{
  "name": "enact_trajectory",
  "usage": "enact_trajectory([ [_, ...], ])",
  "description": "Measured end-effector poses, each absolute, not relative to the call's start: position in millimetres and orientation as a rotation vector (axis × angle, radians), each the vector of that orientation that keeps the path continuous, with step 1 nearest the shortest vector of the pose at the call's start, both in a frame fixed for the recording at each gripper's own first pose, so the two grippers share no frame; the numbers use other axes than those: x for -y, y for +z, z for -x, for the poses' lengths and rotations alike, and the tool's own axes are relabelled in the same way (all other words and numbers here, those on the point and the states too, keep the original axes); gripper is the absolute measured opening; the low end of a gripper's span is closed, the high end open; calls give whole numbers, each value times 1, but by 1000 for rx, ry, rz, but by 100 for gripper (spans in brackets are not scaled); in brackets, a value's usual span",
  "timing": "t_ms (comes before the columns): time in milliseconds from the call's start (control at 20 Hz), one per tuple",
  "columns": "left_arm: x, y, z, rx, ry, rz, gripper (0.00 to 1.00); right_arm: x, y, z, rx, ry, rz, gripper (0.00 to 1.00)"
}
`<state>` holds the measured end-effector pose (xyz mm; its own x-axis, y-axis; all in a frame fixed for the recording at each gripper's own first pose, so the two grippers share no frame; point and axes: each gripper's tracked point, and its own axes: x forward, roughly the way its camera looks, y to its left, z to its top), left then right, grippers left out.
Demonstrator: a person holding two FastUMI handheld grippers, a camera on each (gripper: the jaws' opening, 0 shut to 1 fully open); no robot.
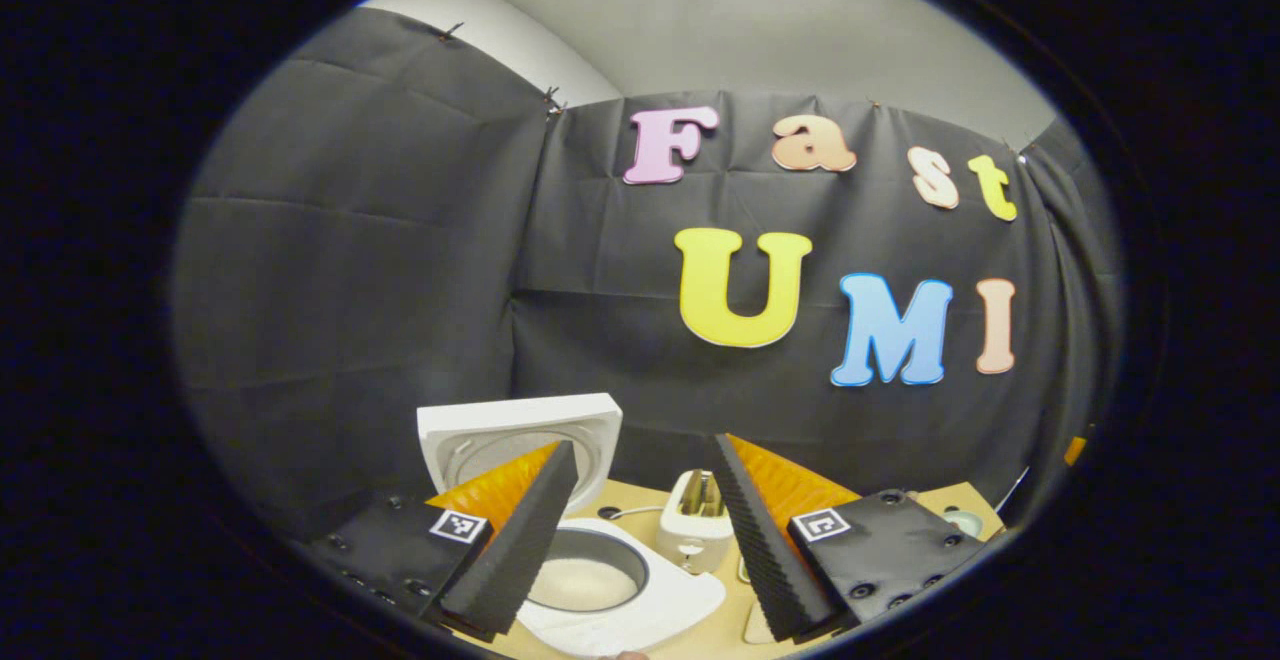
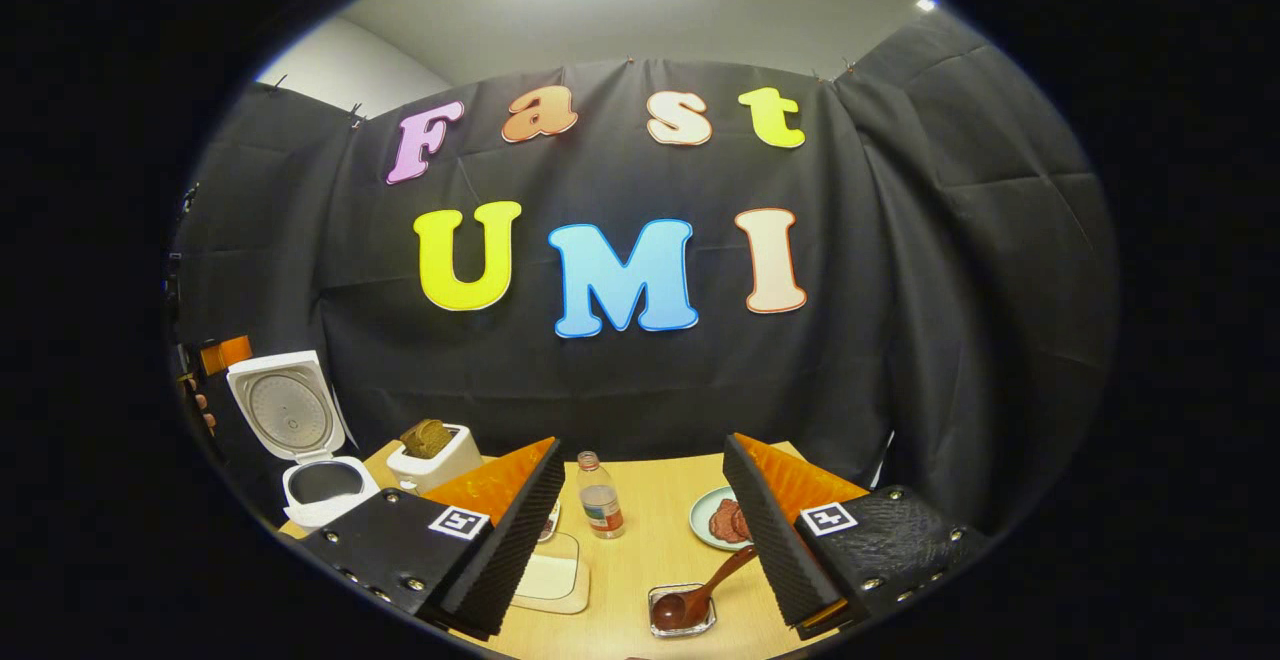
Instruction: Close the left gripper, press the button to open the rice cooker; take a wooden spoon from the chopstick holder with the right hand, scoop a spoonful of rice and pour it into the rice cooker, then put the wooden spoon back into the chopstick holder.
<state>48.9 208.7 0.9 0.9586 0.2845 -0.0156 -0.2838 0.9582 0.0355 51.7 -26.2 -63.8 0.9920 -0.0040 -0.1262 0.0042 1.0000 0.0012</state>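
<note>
Above rice cooker [image 1: 620, 590]: left gripper [image 1: 640, 530] wide | right gripper [image 2: 645, 530] wide, level

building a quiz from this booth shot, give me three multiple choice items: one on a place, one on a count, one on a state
1. Where does the wooden spoon lie?
A. bowl end in a small clear dish
B. inside the rice cooker
C. between the right tongs

2. How many bottles stand on the table?
A. none
B. one
C. three

3. What state is the rice cooker lid in?
A. shut
B. raised open
C. taken off, flat on the table

Answers:
1 A, its bowl rests in the clear dish with the handle sloping out over the rim.
2 B, a single bottle stands near the middle.
3 B, the lid stands up behind the open pot.
</note>
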Motion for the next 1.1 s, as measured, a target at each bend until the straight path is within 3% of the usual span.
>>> enact_trajectory([
  [500,-100,-10,-28,72,150,-38,96,86,-121,-67,-206,-32,-8,97],
  [1100,-91,-38,-19,7,173,-17,98,122,-254,-97,-470,-54,-100,98],
])
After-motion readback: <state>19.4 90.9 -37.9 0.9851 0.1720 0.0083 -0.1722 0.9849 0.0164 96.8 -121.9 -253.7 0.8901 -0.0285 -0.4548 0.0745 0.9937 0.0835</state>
